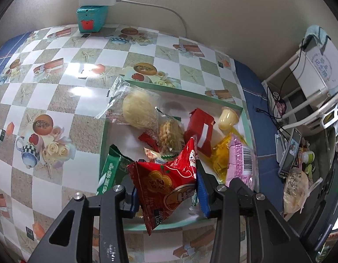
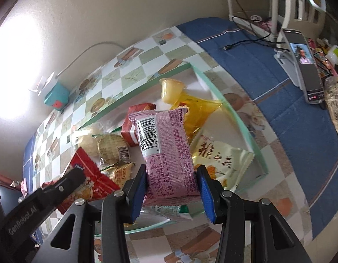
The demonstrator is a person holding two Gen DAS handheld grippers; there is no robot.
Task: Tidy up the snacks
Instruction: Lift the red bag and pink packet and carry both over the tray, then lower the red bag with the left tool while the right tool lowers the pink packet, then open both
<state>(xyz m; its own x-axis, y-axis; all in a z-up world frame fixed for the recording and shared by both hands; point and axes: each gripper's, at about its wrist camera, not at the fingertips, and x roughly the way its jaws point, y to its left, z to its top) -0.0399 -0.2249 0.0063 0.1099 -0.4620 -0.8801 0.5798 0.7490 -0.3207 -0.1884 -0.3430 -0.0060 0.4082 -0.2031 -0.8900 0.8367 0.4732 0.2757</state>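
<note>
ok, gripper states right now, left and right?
Left gripper: closed on the red snack packet, over the green-rimmed tray.
Right gripper: closed on the pink snack packet, over the same tray.

Red packet [image 1: 169, 184]: glossy printed foil, crinkled. Pink packet [image 2: 166, 151]: shiny plastic film, smooth. Cookie wrappers [image 1: 142, 109]: clear cellophane. Jelly cup [image 1: 228, 118]: translucent plastic. Box [image 1: 245, 118]: matt card, green rim, white inside. Tablecloth [image 1: 59, 92]: glossy patterned vinyl. Blue cloth [image 2: 289, 114]: matt woven fabric. Gripper pads [image 2: 204, 192]: blue, rubbery; arms matt black plastic with metal pins.
</note>
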